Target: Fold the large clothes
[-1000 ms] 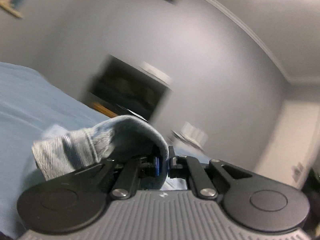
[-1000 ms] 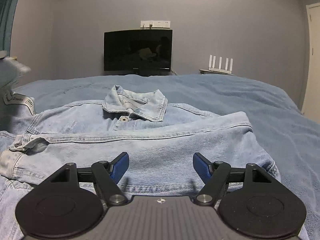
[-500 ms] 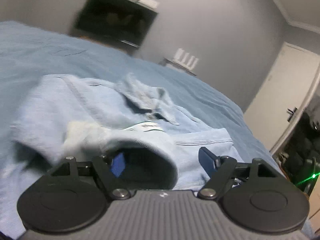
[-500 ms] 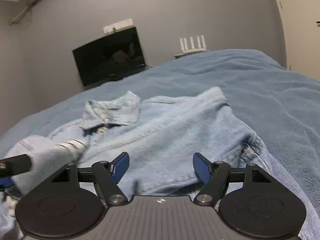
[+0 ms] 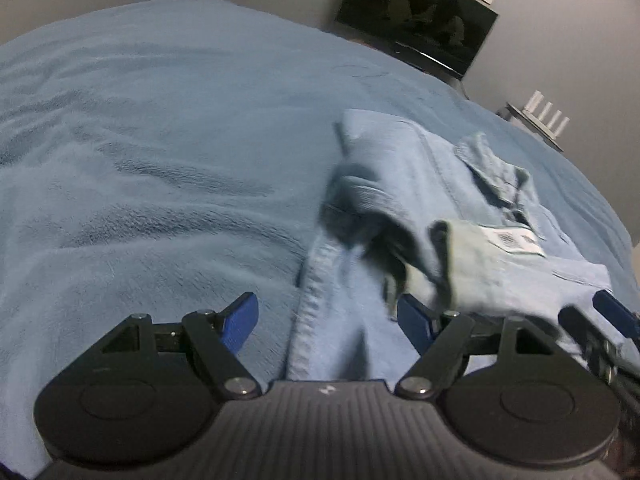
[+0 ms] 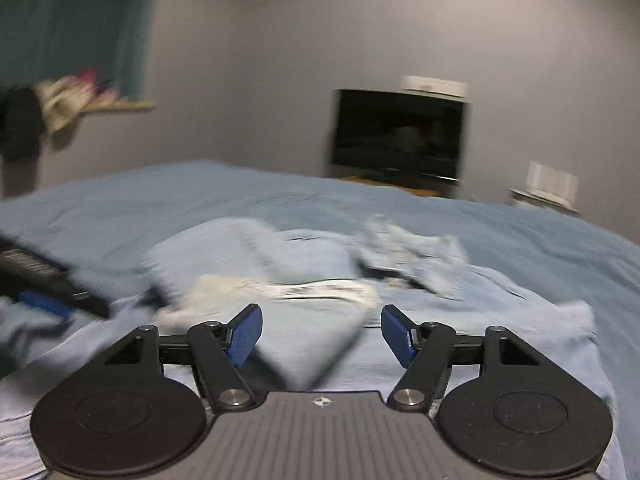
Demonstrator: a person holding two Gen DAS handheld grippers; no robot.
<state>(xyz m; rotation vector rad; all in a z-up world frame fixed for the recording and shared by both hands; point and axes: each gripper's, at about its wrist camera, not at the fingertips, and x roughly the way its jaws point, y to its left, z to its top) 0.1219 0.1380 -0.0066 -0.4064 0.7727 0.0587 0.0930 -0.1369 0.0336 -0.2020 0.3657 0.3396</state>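
- Blue blanket (image 5: 160, 168) is covering the bed, and the denim jacket (image 5: 420, 184) is lying spread on it, toward the right of the left camera's view.
- Nearest, the left gripper (image 5: 328, 320) is hanging with its jaws spread wide and empty, straddling the jacket's stitched edge; a second ago it was pinching the sleeve cuff, so it has just let go.
- Just beyond, the sleeve (image 5: 452, 256) is lying folded inward across the jacket's body, rumpled, its white label (image 5: 512, 240) facing up.
- The right gripper (image 6: 322, 332) is sitting low over the jacket with its jaws apart, having just been closing a little; a fold of denim is between them, but they are not pinching it.
- Farther off, the collar (image 6: 416, 256) is lying flat.
- Judging by this, one sleeve fold is finished; next probably come smoothing and the other side.
- Beyond the bed, a dark television (image 6: 400, 136) is standing against the grey wall.
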